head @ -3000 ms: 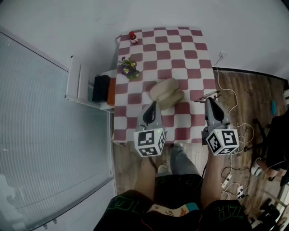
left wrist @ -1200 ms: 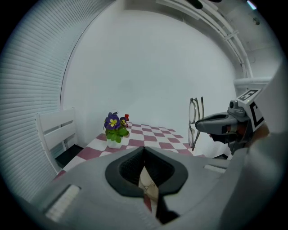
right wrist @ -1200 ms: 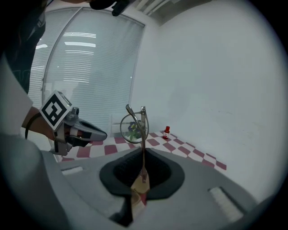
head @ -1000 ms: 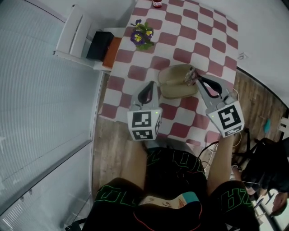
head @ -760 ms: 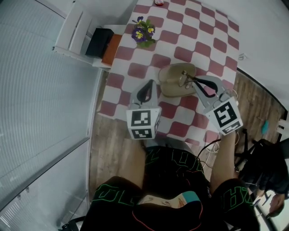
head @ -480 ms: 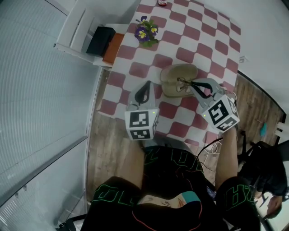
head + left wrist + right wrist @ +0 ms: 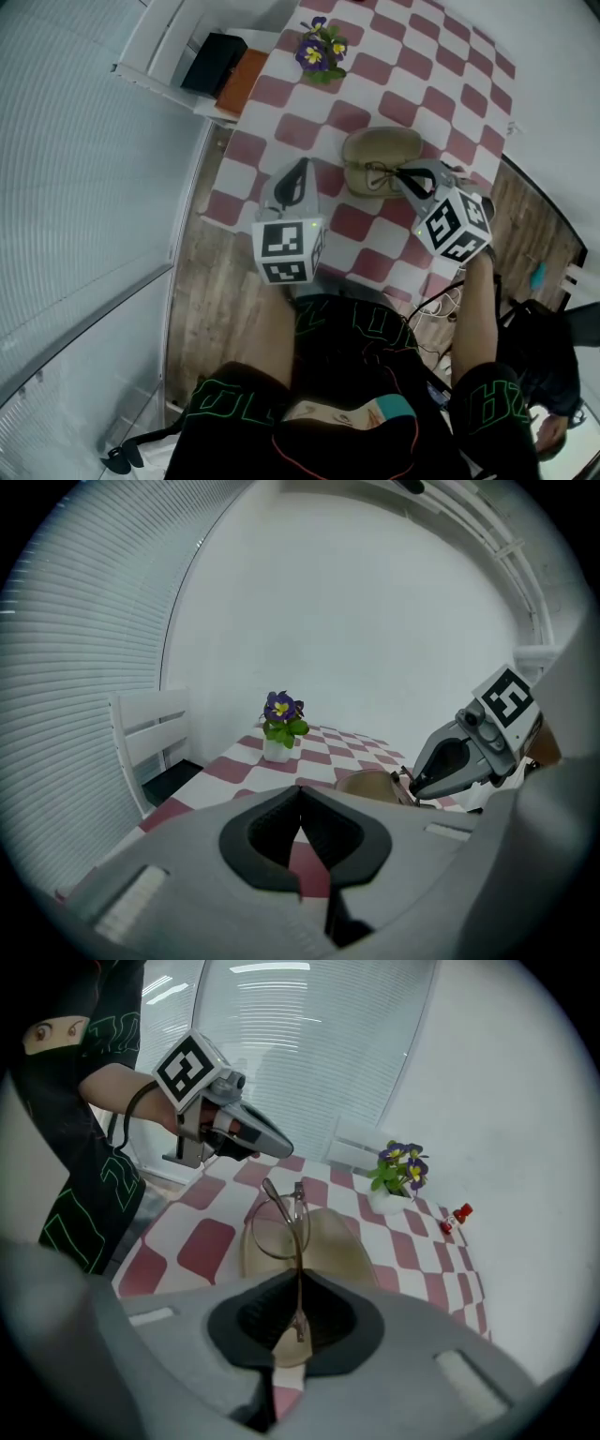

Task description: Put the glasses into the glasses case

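Table [image 7: 281, 89] bears case [image 7: 375, 150] centrally; right claw [image 7: 401, 175] pinches glasses [image 7: 298, 1241].

Thin-rimmed glasses [image 7: 279, 1215] with round clear lenses, pinched by one temple in the right gripper [image 7: 298, 1277], lenses turned on edge over the case, tan oval glasses case [image 7: 379, 150], lying open on the red-and-white checked table [image 7: 375, 70]

Two claws [image 7: 301, 163] [image 7: 400, 174], one glasses [image 7: 279, 1215], one case [image 7: 377, 147], one flowerpot [image 7: 321, 56]
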A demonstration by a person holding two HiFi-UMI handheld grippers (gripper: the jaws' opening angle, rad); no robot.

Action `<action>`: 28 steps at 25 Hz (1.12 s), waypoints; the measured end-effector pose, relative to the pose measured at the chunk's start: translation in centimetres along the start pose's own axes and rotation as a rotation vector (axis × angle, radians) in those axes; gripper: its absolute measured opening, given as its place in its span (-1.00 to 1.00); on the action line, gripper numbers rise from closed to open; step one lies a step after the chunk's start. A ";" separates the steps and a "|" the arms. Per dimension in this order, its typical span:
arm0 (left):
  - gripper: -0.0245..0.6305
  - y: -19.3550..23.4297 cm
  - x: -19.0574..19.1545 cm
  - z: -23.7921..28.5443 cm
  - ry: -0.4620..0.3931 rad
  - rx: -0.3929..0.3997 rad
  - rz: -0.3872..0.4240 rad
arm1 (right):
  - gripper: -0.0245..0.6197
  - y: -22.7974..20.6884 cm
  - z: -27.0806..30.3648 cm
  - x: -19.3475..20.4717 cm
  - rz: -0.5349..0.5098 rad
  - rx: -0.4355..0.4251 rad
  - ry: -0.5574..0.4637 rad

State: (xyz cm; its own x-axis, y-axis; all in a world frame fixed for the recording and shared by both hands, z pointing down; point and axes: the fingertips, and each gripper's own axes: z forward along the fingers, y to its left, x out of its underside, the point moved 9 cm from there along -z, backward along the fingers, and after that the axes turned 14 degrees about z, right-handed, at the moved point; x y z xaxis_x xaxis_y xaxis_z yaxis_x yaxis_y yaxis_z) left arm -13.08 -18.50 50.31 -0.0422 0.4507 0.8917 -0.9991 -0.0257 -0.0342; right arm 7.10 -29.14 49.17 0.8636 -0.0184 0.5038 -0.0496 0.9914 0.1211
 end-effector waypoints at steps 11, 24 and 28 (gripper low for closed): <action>-0.90 0.3 -0.1 0.8 0.014 -0.002 0.011 | -0.87 0.8 2.0 0.6 -0.059 -0.121 0.109; -0.90 0.8 0.2 1.5 0.034 -0.005 0.013 | -0.87 1.3 3.7 0.5 -0.129 -0.117 0.177; -0.90 1.0 0.3 1.4 0.040 -0.001 0.013 | -0.87 2.0 4.3 0.4 -0.144 -0.097 0.202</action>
State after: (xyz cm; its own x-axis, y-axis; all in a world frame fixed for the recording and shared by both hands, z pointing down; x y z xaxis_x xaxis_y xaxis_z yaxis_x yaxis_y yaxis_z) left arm -14.05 -19.62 51.20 -0.0550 0.4857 0.8724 -0.9985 -0.0308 -0.0458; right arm 5.15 -27.71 53.32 0.9415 -0.1434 0.3051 0.1207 0.9884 0.0920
